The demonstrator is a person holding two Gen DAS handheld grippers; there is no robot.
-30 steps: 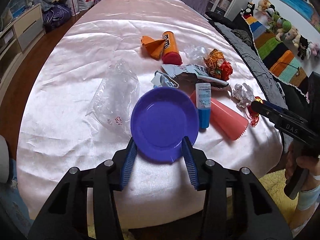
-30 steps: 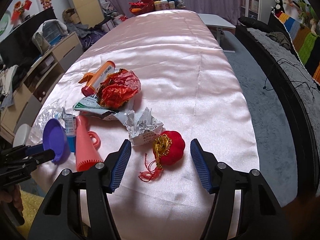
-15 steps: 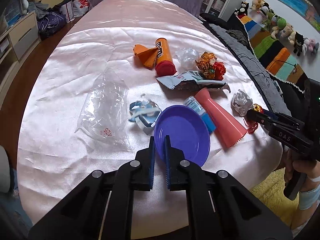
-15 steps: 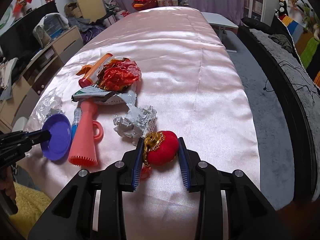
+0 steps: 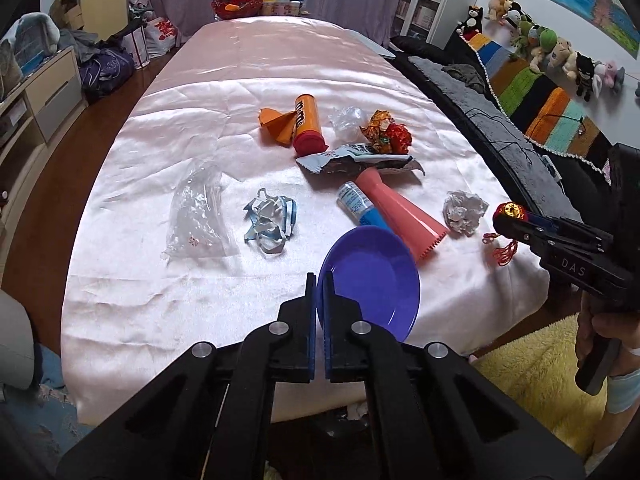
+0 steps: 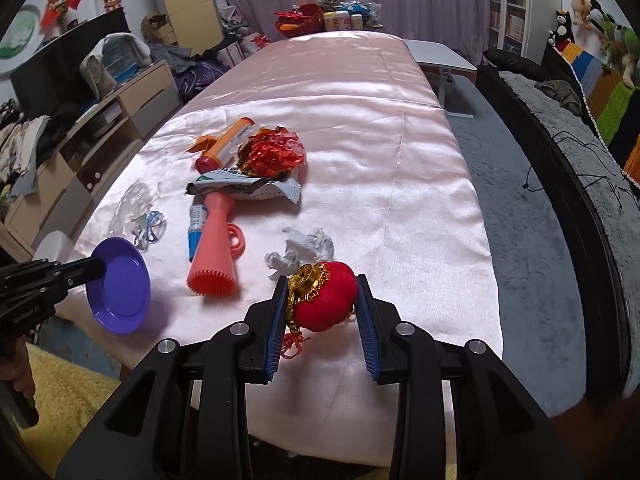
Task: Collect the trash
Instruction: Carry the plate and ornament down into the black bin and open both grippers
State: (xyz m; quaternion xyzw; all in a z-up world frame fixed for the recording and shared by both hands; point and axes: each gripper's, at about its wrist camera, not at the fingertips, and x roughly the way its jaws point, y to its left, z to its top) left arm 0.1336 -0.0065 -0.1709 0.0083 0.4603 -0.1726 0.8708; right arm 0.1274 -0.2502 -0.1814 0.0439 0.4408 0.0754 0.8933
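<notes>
Left gripper [image 5: 320, 280] clamped tight on the rim of a round purple plastic plate [image 5: 372, 280], smooth and glossy, tilted on edge at lower centre of the left view, clear of the cloth. Right gripper [image 6: 323, 300], jaws part-way in, pinches a plush red lantern-shaped ornament [image 6: 324, 300] with gold filigree cap and red tassel, lower centre of the right view; in the left view it shows at the right edge. Counter under wrinkled shiny pink satin cloth [image 5: 280, 60]. Litter at mid-frame of the left view: crumpled white paper ball [image 5: 464, 212]; ribbed-mouth coral plastic cone [image 5: 400, 212] lying beside a blue-and-white tube [image 5: 360, 206]; silver foil snack wrapper [image 5: 360, 158] across the cone's narrow end; orange cylindrical tube with red cap [image 5: 306, 128]; folded orange paper [image 5: 276, 124]; crinkled red-gold foil wad [image 5: 388, 132]; clear plastic bag [image 5: 196, 212], flat; tangle of blue-white strips [image 5: 270, 220]. Upper half of the cloth bare. Near cloth edge drops off below both grippers; yellow shaggy rug [image 5: 532, 372] at lower right.
</notes>
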